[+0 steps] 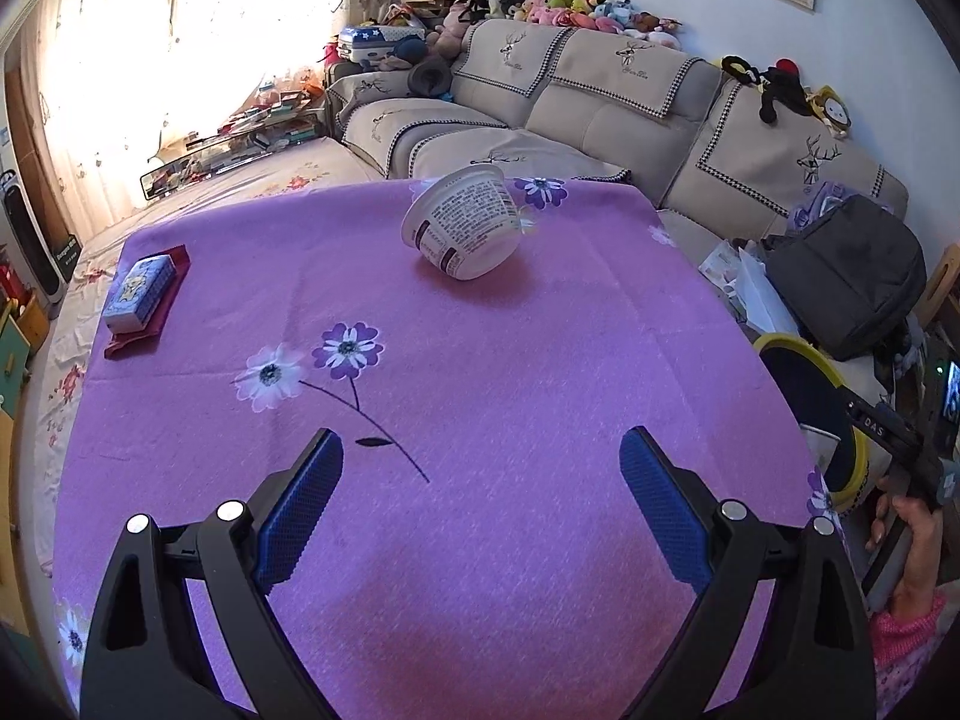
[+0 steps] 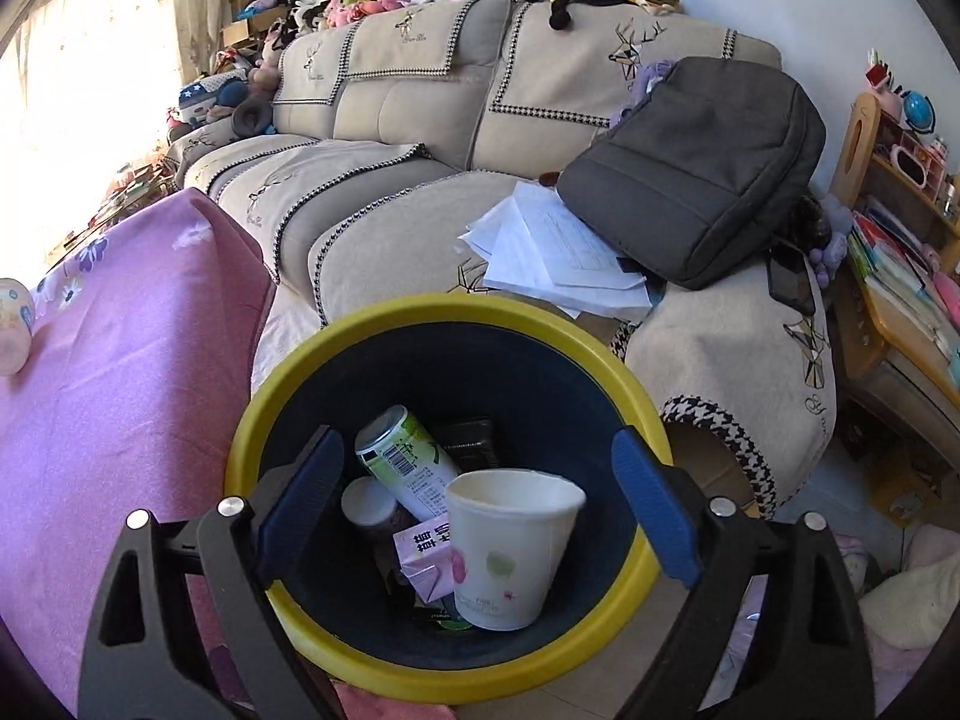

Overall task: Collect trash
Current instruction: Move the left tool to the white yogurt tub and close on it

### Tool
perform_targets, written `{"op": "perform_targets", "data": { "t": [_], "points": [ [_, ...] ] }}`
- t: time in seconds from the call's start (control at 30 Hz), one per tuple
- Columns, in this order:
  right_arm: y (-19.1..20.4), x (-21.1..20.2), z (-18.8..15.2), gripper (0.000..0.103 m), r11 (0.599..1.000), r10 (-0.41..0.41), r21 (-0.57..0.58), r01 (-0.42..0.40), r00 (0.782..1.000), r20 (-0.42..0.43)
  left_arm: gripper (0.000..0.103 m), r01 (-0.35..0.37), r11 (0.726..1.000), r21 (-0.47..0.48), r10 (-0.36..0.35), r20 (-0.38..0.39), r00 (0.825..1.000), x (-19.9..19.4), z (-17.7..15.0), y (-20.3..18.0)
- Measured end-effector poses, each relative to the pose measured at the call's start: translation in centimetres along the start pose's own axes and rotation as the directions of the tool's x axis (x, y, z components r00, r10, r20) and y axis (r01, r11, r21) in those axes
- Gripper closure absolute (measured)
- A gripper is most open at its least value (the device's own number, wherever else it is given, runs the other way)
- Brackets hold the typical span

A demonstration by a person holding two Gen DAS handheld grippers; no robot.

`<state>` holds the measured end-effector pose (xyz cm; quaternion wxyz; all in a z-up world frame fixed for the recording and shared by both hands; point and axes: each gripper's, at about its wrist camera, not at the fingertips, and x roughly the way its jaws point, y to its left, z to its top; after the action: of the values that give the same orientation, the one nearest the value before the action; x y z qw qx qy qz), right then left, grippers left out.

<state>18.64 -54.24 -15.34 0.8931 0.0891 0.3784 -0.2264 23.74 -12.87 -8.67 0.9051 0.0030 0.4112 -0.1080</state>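
With the right gripper (image 2: 477, 498) standing released over the paper cup (image 2: 510, 546) in the bin (image 2: 336, 336), the empty, spread left gripper (image 1: 480, 501) is facing the yogurt tub (image 1: 465, 225) at upper centre, awaiting grasping.

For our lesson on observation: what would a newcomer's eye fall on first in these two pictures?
Probably the yellow-rimmed dark blue bin beside the table, with a white paper cup, a green drink can and a pink carton inside, right under the open right gripper. Next, the white plastic tub tipped on the purple flowered tablecloth, well beyond the open left gripper.
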Motion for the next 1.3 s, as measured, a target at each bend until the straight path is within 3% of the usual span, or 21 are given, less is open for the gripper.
{"op": "perform_targets", "data": {
  "t": [0.37,0.63,1.03,1.3],
  "points": [
    [0.9,-1.7,0.0,0.016,0.997,0.068,-0.026,-0.067,0.997,0.040,0.011,-0.103,0.985,-0.138,0.100,-0.032,0.994,9.3,5.8,-0.6],
    [1.5,-1.9,0.0,0.016,0.995,0.098,-0.037,-0.097,0.994,0.043,0.011,-0.181,0.957,-0.226,0.180,-0.026,0.983,13.1,10.1,0.7],
    [1.8,-0.5,0.0,0.016,0.993,0.117,-0.038,-0.116,0.993,0.021,0.007,-0.110,0.935,-0.338,0.081,-0.099,0.992,17.4,12.9,1.6],
    [2.0,0.3,0.1,0.016,0.992,0.122,-0.041,-0.122,0.993,0.006,0.006,-0.110,0.933,-0.343,0.073,-0.120,0.990,18.7,14.0,0.9]
  ]
}}
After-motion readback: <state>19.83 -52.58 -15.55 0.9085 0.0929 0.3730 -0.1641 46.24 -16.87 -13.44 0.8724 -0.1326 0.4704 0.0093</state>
